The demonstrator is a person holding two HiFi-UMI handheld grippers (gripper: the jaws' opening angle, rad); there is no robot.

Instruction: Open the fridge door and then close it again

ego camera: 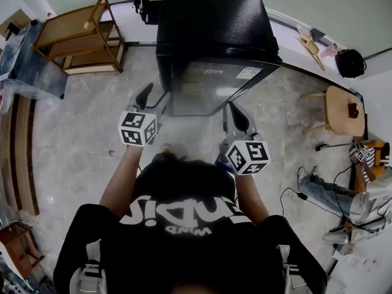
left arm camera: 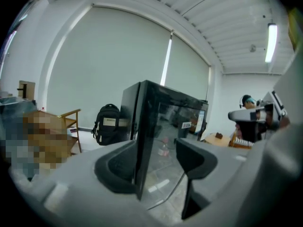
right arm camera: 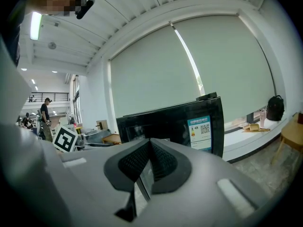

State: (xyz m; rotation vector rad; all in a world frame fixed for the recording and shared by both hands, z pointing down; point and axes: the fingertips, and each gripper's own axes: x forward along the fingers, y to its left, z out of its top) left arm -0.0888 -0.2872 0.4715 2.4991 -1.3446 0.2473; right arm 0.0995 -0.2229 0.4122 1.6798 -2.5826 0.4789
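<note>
Left gripper (left arm camera: 156,149): jaws wide apart, holding nothing. The door edge (left arm camera: 140,141) stands between them, and neither pad is seen pressing on it.
Why so: probably set astride the edge so that one squeeze gives a grip to swing the door.
Right gripper (right arm camera: 150,143): jaws closed together, with nothing held that I can make out. It hangs just beside the door's other side, apparently idle while the left does the work.
Fridge (ego camera: 208,17): stands on the floor (ego camera: 79,139) straight ahead of the person, with its glass door (ego camera: 211,84) facing them. The door looks shut or nearly so.
Stage: cannot tell whether the opening is still to come.
Inside the fridge: glare on the glass hides most of it; perhaps a bottle, not certain.
Backpack (left arm camera: 108,123): by the wall behind the fridge, contents unseen.
</note>
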